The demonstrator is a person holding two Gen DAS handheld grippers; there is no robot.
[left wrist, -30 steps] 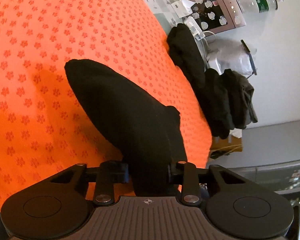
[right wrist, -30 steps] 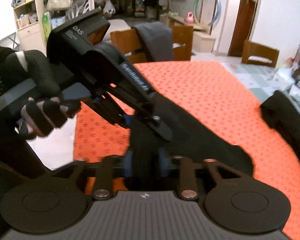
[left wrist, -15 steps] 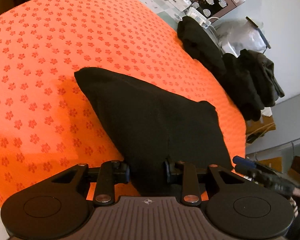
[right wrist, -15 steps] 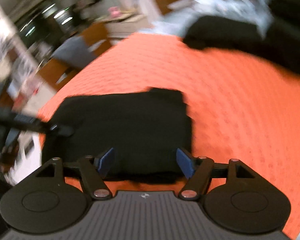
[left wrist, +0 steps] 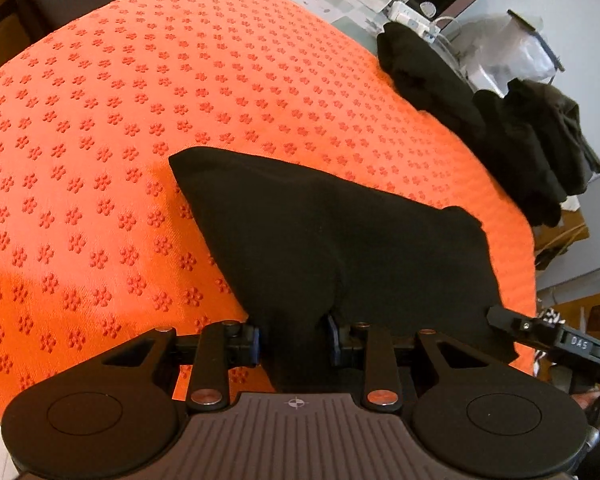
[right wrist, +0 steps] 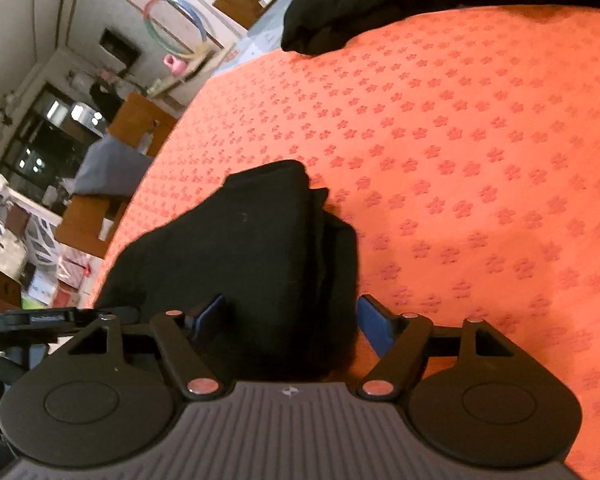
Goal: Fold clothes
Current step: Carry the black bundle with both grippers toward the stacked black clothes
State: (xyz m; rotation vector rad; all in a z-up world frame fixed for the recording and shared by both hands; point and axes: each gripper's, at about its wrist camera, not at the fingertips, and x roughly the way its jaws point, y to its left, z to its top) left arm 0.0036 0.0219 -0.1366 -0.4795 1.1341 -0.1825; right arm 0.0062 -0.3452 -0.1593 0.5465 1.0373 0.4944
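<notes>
Black garment (left wrist: 340, 240) pinched by left gripper (left wrist: 294, 340); right gripper (right wrist: 292, 320) agape.

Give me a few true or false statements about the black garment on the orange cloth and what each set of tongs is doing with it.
1. The left tongs pinch the black garment. True.
2. The right tongs are clamped shut. False: they stand open, either side of the garment's edge.
3. The orange cloth is plain. False: it has a small flower pattern.
4. A pile of dark clothes sits at the cloth's far edge. True.

One folded garment (left wrist: 340, 248) – two grippers – one pile (left wrist: 500, 128).
</notes>
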